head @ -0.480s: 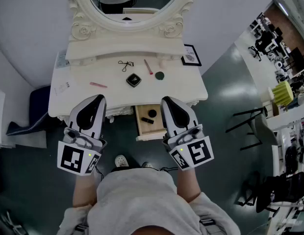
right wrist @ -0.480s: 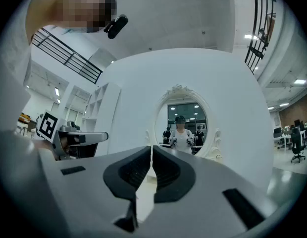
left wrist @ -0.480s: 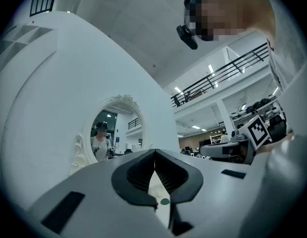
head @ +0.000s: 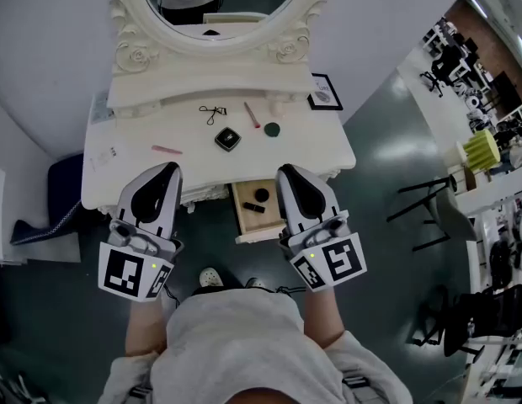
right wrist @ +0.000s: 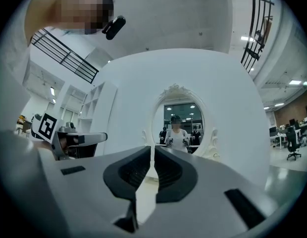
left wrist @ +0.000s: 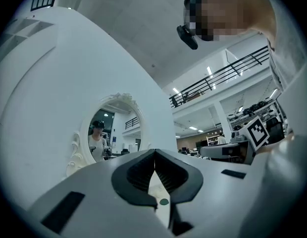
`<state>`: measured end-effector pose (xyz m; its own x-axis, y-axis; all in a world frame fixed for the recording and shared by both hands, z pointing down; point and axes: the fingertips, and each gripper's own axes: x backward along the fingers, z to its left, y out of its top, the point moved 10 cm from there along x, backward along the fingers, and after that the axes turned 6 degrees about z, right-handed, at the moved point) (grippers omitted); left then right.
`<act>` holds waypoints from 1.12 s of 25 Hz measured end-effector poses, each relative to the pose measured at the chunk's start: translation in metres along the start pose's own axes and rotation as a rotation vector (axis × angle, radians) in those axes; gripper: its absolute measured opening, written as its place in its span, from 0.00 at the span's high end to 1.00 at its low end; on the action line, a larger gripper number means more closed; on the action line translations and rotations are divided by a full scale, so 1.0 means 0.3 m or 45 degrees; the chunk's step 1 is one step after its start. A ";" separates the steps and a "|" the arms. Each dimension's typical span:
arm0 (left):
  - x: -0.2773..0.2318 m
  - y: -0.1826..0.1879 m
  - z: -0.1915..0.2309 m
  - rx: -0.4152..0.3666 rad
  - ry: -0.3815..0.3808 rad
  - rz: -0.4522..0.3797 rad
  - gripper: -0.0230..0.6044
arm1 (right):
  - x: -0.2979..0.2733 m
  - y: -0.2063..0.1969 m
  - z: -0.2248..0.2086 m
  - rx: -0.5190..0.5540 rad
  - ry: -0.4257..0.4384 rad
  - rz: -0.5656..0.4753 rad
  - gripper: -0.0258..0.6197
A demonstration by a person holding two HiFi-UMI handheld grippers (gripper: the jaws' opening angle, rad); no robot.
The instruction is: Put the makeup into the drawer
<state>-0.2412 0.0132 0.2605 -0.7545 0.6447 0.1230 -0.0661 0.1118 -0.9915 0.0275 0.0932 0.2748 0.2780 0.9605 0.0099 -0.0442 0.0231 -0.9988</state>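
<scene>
Makeup lies on the table (head: 328, 154): compact (head: 228, 138), curler (head: 214, 112), green disc (head: 272, 130), all at twelve o'clock from the open drawer (head: 237, 213); inside it, a dark pot (head: 261, 195) and a tube (head: 253, 208); left gripper (head: 170, 168) at the drawer's nine o'clock, right gripper (head: 286, 172) at three; both have fingers together, empty.

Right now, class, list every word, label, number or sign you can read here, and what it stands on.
Nothing is legible.
Print too small to read: the small black-framed card on the white dressing table.
Also too small: the white paper sheet at the table's left end.
No words, only square black-and-white markers: the left tool and the right tool.
</scene>
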 end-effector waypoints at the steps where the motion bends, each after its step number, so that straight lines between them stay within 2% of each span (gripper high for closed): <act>1: -0.002 -0.002 0.004 0.001 -0.007 -0.002 0.94 | 0.000 -0.001 0.001 -0.003 -0.010 0.001 0.92; 14: -0.071 -0.025 -0.003 0.022 -0.106 -0.009 0.94 | 0.047 -0.015 -0.035 -0.018 -0.128 0.008 0.92; 28: -0.230 -0.022 -0.020 0.014 -0.035 0.003 0.94 | -0.059 -0.026 -0.229 -0.033 -0.057 0.047 0.92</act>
<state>-0.1848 -0.0275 0.2589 -0.7724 0.6238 0.1195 -0.0713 0.1019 -0.9922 0.0888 0.0572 0.2792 0.2333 0.9721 -0.0256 -0.0288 -0.0194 -0.9994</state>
